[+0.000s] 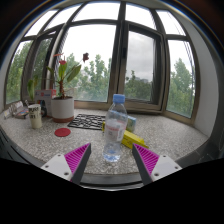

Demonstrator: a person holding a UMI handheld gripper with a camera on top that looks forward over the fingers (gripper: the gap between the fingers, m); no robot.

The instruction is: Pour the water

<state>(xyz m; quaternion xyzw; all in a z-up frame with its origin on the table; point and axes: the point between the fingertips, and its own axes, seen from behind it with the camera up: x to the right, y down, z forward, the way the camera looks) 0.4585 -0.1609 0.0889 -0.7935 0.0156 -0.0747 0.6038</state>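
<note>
A clear plastic water bottle (115, 128) with a blue cap and a pale label stands upright on the speckled stone counter (40, 143). It sits just ahead of my gripper (112, 160), in line with the gap between the fingers. Both fingers, with magenta pads (78, 157), are spread wide, with nothing between them. The bottle's base is at about the level of the fingertips, with a clear gap at either side.
Right behind the bottle lies a yellow object (133, 139). A potted plant (62, 100) with pink flowers, a small jar (36, 117), a red lid (62, 132) and a black trivet (88, 121) sit further back left. Bay windows (110, 60) close off the counter.
</note>
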